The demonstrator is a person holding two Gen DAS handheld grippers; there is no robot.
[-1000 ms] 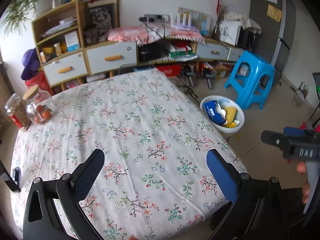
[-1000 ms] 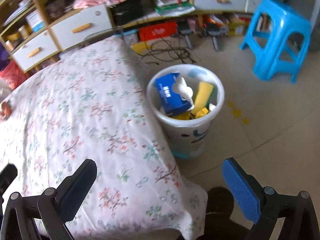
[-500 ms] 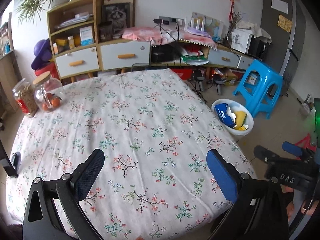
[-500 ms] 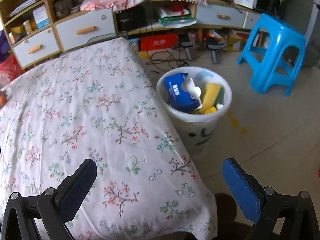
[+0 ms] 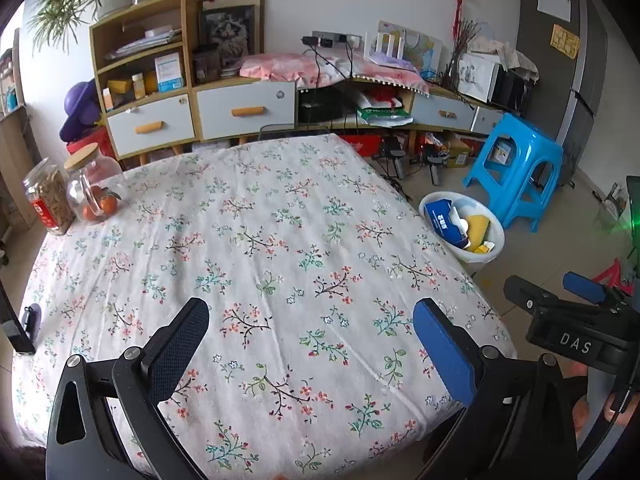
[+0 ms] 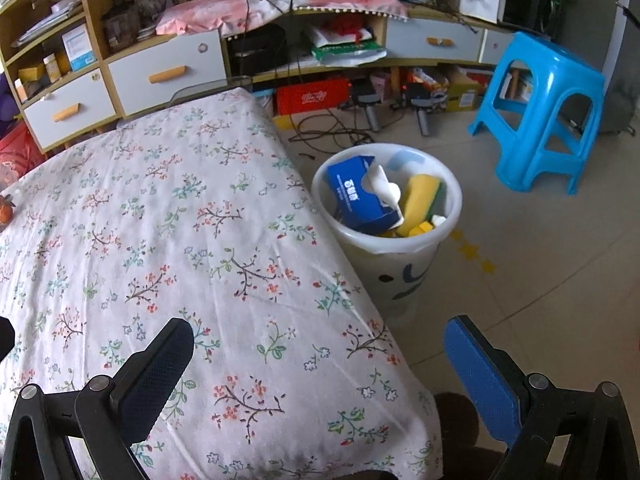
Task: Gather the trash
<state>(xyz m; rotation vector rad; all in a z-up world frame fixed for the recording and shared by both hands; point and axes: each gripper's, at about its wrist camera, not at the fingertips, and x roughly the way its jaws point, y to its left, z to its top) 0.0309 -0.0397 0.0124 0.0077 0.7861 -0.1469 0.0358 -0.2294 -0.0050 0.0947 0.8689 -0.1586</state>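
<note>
Jars (image 5: 72, 192) only in left view

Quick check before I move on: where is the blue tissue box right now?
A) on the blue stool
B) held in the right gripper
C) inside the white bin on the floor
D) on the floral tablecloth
C: the blue tissue box stands in the white bin beside the yellow sponge.

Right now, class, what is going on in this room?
A person holds a two-finger gripper in each hand above a table with a floral cloth. The left gripper and right gripper are both open and empty. Beside the table, the white trash bin already holds a blue tissue box and a yellow sponge. Two jars stand at the table's far corner.
</note>
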